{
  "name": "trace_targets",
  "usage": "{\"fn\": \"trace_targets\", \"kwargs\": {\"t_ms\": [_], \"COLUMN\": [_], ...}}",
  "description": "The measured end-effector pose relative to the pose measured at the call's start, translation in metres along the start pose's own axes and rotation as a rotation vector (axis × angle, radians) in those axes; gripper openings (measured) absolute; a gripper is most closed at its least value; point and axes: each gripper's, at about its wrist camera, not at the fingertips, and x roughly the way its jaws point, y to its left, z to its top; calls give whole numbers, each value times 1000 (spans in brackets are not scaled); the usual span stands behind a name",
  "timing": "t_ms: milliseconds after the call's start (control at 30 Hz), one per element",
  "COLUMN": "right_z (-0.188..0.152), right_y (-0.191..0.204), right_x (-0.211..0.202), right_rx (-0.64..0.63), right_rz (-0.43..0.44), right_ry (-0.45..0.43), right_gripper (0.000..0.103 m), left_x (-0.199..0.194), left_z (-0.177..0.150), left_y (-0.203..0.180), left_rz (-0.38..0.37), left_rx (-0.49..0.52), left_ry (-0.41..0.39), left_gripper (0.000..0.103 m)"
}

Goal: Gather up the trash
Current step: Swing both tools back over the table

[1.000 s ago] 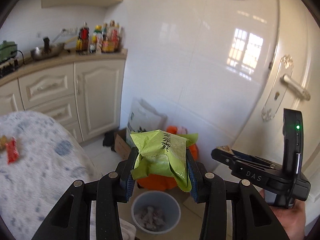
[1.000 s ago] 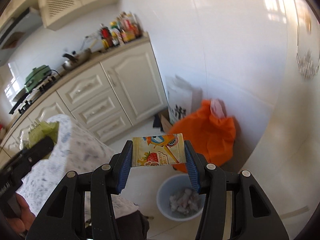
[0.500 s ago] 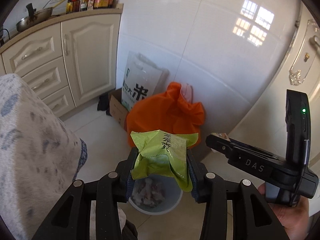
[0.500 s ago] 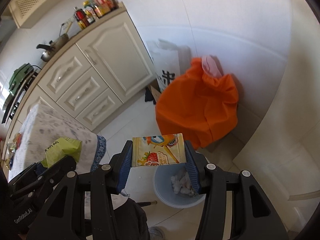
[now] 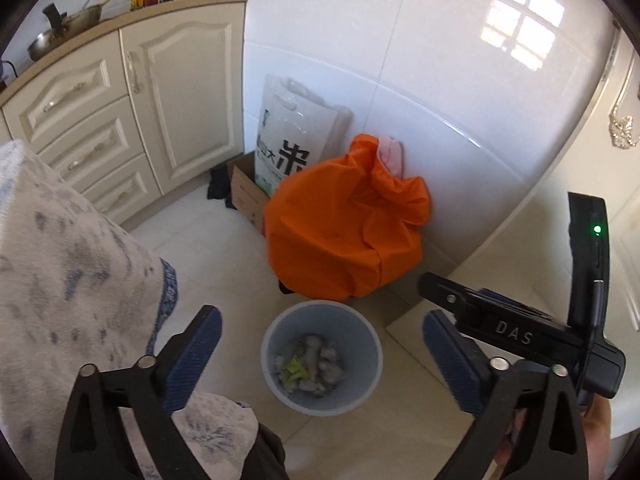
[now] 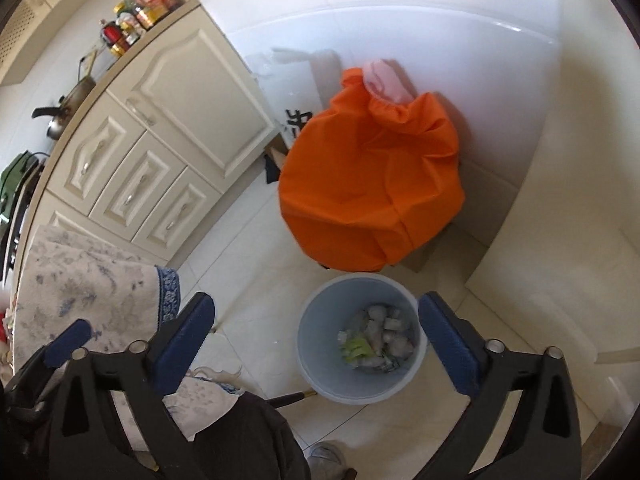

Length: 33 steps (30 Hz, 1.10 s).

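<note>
We see patterned tablecloth (image 5: pixel 60 280) at left, cream cabinets (image 5: pixel 120 120) behind it. Our left gripper (image 5: pixel 320 344) hangs over pale blue trash bin (image 5: pixel 360 392) on floor tiles; jaws have just been opening, now wide, nothing between them. Green wrapper (image 5: pixel 294 372) lies inside bin among grey crumpled trash (image 5: pixel 324 360). Orange bag (image 5: pixel 344 224) stands just behind bin, against wall. Our right gripper (image 6: pixel 316 316), jaws also just opened wide and empty, sits above same bin (image 6: pixel 320 360), green wrapper (image 6: pixel 356 348) in it.
</note>
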Motion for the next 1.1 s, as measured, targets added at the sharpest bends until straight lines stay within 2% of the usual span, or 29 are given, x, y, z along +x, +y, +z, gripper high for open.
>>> {"fn": "trace_targets", "kwargs": {"t_ms": [267, 400, 433, 567, 800, 1100], "right_z": [0, -1, 0, 2, 0, -20], "right_y": [8, 26, 30, 60, 126, 215], "right_x": [-29, -55, -61, -91, -141, -172], "right_rx": [-8, -41, -53, -107, -206, -358], "right_rz": [6, 37, 46, 84, 161, 260], "right_ry": [-29, -67, -76, -127, -218, -257], "right_gripper": [103, 103, 103, 103, 103, 103], "left_x": [-34, -68, -88, -133, -231, -336], "left_z": [-12, -29, -38, -50, -92, -152], "left_y": [-13, -8, -2, 6, 44, 98], "left_rz": [6, -3, -3, -8, 21, 122], "left_rx": [20, 16, 15, 11, -29, -101], "left_ry": [-69, -128, -147, -213, -350, -473], "left_gripper": [102, 102, 102, 102, 102, 102]}}
